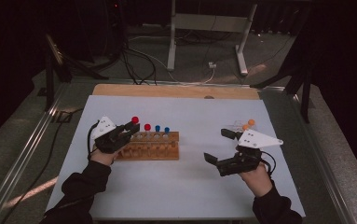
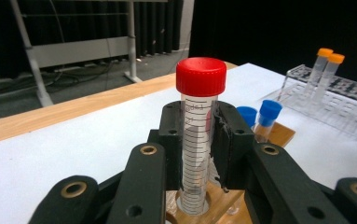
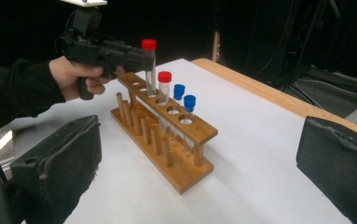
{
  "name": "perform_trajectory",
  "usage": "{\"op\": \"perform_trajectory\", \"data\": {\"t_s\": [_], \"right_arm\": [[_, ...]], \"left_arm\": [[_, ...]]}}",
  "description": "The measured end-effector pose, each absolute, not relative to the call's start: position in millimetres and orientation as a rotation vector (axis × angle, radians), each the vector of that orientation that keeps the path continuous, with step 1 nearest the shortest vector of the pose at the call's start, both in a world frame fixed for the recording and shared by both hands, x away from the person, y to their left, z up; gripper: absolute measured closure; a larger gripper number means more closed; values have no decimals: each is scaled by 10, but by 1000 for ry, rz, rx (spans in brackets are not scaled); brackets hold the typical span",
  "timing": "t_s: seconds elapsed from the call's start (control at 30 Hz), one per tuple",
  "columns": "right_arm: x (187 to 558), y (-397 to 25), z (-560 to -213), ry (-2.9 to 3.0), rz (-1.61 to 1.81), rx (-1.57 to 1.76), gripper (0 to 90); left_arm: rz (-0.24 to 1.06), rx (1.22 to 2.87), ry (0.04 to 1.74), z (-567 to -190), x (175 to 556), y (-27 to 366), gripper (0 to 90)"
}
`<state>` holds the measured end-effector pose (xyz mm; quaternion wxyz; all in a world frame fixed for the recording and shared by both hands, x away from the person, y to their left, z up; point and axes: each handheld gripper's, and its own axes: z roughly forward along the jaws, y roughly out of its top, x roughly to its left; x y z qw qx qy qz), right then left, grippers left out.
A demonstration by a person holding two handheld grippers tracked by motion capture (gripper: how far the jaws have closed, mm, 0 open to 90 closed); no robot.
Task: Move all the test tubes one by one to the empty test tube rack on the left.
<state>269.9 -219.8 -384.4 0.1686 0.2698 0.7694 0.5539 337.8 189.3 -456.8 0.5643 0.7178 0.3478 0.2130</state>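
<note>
right now the left gripper [image 1: 130, 127] is clamped on a red-capped tube [image 2: 199, 126], its two black jaws pressing the clear graduated body from either side just below the cap. in the left gripper view the tube stands upright, its lower end inside a hole of the wooden rack [image 1: 150, 145], cap raised well above the jaws. seen from the right gripper view, this tube [image 3: 149, 60] sits higher than its neighbours, at a hole toward the rack's end nearest the person's left hand [image 3: 76, 77]; whether its tip rests on the rack's base i cannot tell.

next along the wooden rack, away from that hand, stands a second red-capped tube [image 3: 164, 88], seated lower, then two blue-capped tubes [image 3: 184, 105] side by side, then the rack's far end. the row of wooden pegs [image 3: 143, 123] runs along the rack's base on the side facing the right gripper.

the right gripper [image 1: 223, 147] is held well apart from the wooden rack, off its blue-capped end, with its jaws spread wide and nothing between them; in the right gripper view the two padded jaws frame the rack from a distance. beyond that gripper, farther from the rack still, a clear plastic rack [image 2: 334, 100] holds two orange-capped tubes [image 2: 327, 70] standing close together. everything rests on the white table top [image 1: 185, 186].
</note>
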Motion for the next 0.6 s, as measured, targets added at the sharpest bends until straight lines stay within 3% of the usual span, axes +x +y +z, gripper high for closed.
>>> {"op": "perform_trajectory", "data": {"t_s": [0.6], "right_arm": [[2694,-2207,-3832,2189,1573,761,0]], "left_arm": [[513,1681,924,-4734,3341,1816,757]]}}
